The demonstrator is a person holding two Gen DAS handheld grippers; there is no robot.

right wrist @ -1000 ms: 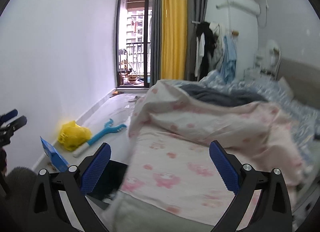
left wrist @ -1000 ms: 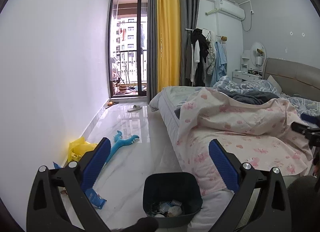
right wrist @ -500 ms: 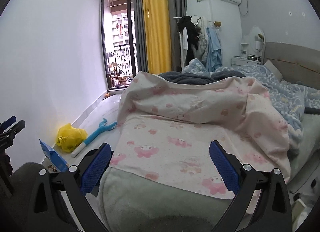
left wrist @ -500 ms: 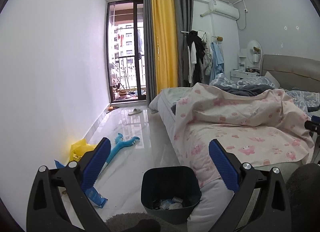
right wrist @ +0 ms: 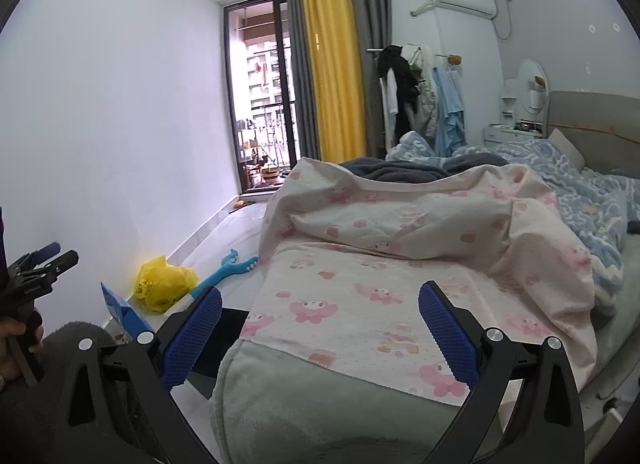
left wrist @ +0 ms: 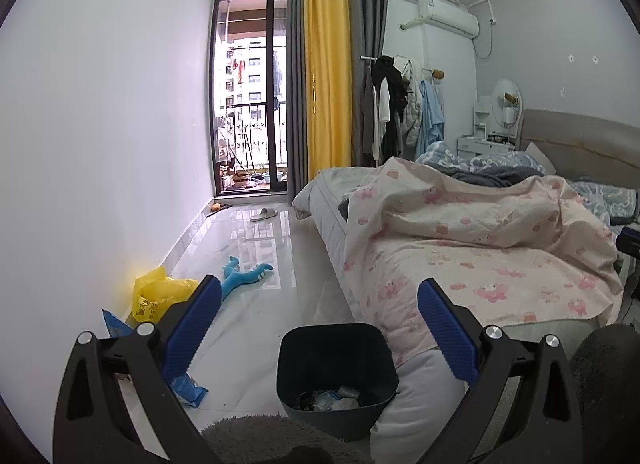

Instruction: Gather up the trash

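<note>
On the floor beside the bed (left wrist: 460, 248), a dark bin (left wrist: 336, 356) stands upright, mouth up, with crumpled wrappers seen at its bottom. A blue packet (left wrist: 188, 388) lies flat just left of it, partly hidden by a finger; a yellow bag (left wrist: 156, 296) is slumped against the wall. The left gripper (left wrist: 320, 328) is held level above the bin, jaws spread wide and empty. The right gripper (right wrist: 320, 332) is held over the bed's corner, likewise wide apart, nothing gripped.
</note>
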